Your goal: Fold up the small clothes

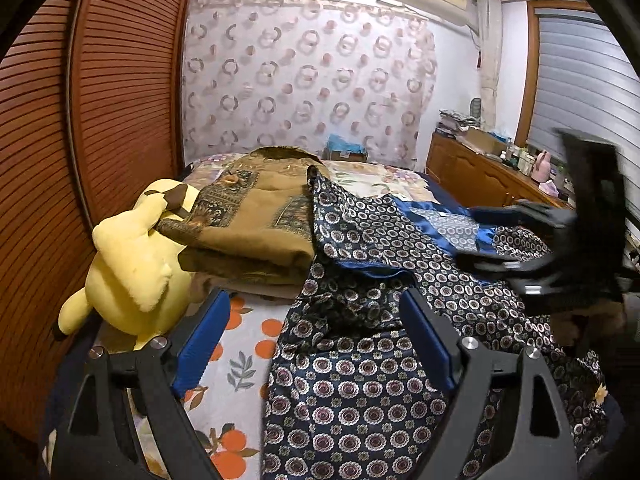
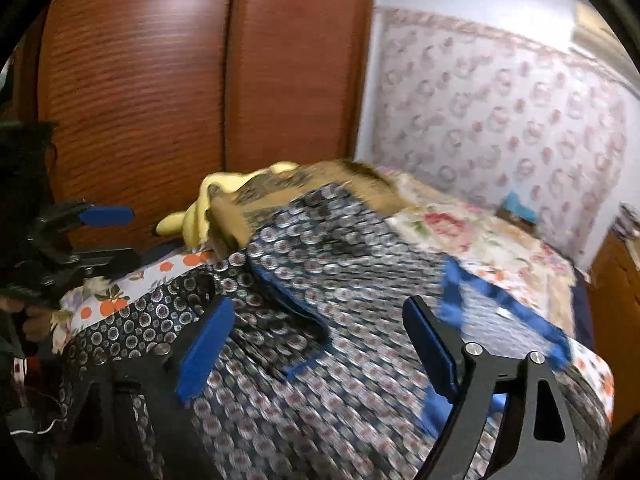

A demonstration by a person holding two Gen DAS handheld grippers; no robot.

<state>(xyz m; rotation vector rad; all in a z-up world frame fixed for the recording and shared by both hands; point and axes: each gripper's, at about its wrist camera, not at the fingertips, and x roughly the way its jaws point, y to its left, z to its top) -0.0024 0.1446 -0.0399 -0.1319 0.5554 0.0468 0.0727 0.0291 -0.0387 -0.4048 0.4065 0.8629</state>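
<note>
A navy garment with round white motifs and a blue satin trim lies rumpled across the bed. My left gripper hovers over its near left part, open; the cloth lies below the blue pads, not pinched. In the right wrist view, which is blurred, the same garment fills the foreground under my right gripper, whose jaws stand wide apart with nothing clamped. Each gripper shows in the other's view: the right gripper at the far right, the left gripper at the far left, held by a hand.
A folded brown patterned garment lies behind the navy one, next to a yellow plush toy. The bed sheet has orange fruit prints. A wooden louvred wardrobe runs along the left; a cluttered wooden dresser stands at the right.
</note>
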